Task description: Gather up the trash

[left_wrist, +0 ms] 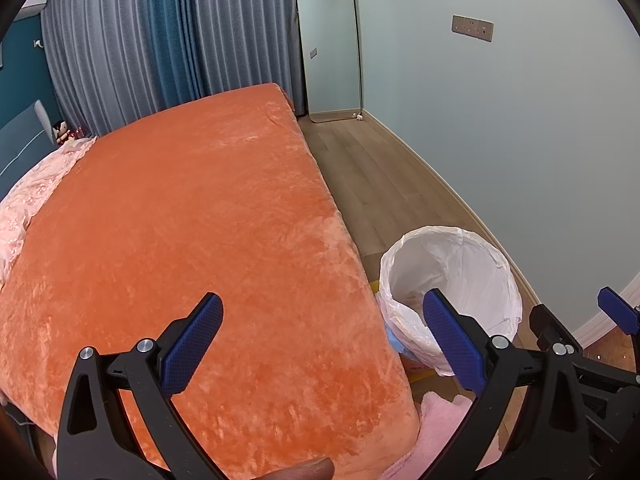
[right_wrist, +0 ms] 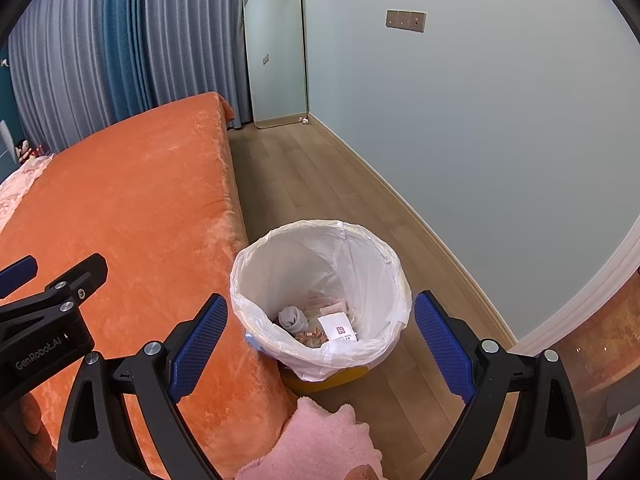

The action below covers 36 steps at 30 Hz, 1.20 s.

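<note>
You are standing in a bedroom with pale blue walls, grey and teal curtains point(right_wrist: 120, 40), a wood-plank floor point(right_wrist: 304, 184) and a tall mirror point(right_wrist: 276, 52) leaning in the far corner. An orange plush blanket point(left_wrist: 180, 220) covers the bed, with a pink quilt point(left_wrist: 36, 188) bunched at its far left.

Your trash bin point(right_wrist: 320, 280) stands on the floor just beside the bed's edge, lined with a white plastic bag that folds over its rim; a yellow base shows below the liner. Inside it lie a crumpled grey wad point(right_wrist: 293, 317), a white printed slip of paper point(right_wrist: 338, 330) and some pinkish scraps point(right_wrist: 316, 336).

Your left gripper point(left_wrist: 322, 344) hangs over the corner of the bed, jaws spread wide, gripping nothing. Your right gripper point(right_wrist: 320, 344) hovers above the bin's near rim, jaws equally wide apart and empty. A pink fluffy rug point(right_wrist: 320, 440) lies on the floor below it.
</note>
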Tool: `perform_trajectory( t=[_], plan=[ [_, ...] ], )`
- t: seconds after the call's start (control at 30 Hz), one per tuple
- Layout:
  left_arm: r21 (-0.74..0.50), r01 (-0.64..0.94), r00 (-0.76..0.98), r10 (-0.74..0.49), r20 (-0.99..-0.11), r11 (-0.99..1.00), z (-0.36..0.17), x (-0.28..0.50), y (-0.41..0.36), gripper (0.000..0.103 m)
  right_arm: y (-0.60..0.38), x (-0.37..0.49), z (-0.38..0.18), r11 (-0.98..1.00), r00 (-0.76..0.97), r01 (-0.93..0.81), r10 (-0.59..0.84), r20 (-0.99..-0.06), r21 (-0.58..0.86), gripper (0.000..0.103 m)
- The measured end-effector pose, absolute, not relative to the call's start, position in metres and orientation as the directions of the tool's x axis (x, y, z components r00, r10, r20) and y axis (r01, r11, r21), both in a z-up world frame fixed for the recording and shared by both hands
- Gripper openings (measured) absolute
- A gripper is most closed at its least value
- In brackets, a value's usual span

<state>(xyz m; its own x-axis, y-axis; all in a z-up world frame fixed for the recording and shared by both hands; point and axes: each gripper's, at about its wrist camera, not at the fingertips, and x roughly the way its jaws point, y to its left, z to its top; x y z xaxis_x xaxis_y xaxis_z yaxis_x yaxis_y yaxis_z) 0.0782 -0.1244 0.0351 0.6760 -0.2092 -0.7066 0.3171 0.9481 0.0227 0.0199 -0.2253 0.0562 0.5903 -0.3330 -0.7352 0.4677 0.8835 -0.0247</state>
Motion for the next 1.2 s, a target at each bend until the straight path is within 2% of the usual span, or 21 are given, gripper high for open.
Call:
perform_trajectory(
  t=[1.2],
  plan=[
    [0.032,0.319,0.666,-0.2,-0.719,0.947,0.029,0.08,-0.124,0.096,-0.229,0.019,0.041,0.887,0.57,0.46,-0.326,-0.754,-0.035,0.091]
  ],
)
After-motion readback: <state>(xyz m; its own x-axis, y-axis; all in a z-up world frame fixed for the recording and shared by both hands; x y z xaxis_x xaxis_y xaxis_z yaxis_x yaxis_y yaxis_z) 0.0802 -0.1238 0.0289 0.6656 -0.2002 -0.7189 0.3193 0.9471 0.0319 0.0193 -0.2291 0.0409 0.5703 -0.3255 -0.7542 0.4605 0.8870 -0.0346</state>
